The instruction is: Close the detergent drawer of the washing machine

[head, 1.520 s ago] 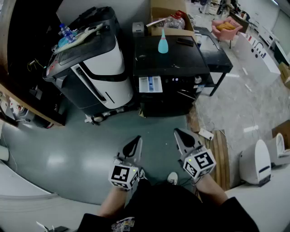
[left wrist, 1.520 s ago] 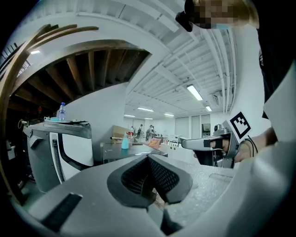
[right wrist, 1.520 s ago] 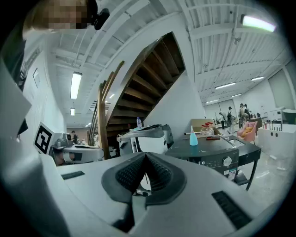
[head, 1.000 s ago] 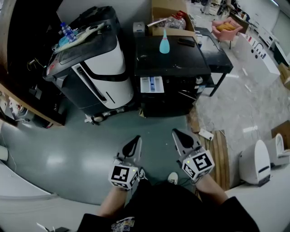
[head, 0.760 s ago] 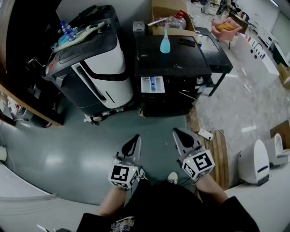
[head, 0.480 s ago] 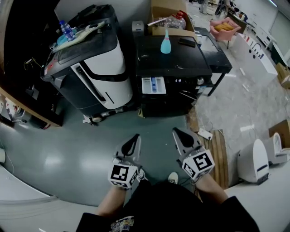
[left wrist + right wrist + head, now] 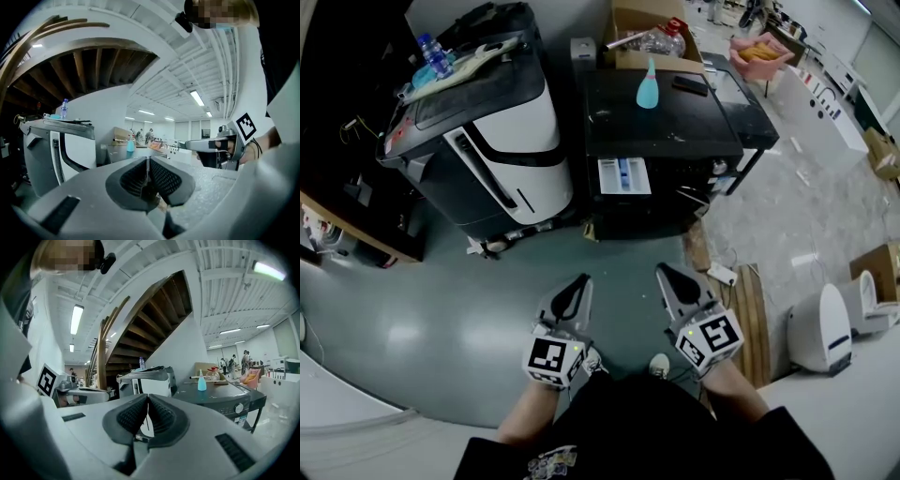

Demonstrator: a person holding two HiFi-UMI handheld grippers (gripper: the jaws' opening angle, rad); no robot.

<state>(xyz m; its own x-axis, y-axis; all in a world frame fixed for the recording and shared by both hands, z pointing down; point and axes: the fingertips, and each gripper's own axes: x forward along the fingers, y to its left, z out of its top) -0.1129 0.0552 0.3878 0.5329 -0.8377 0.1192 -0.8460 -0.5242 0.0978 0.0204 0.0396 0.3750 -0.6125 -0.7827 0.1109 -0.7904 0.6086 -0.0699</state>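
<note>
Approach step, seemingly: the detergent drawer (image 7: 623, 175) juts open from the washing machine's (image 7: 675, 127) front, upper left. Left gripper (image 7: 577, 286) and right gripper (image 7: 666, 275), jaws together and empty, hang well short of the machine; next, one must reach the drawer's face and push it in

teal bottle (image 7: 647, 88), cardboard box (image 7: 645, 42) behind; water bottle (image 7: 427, 51) atop grey-white machine (image 7: 502, 131)

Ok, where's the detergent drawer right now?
Head view, upper centre: the detergent drawer sticks out, open, from the front top left of the black washing machine, just below the blue bottle on its top.
</note>
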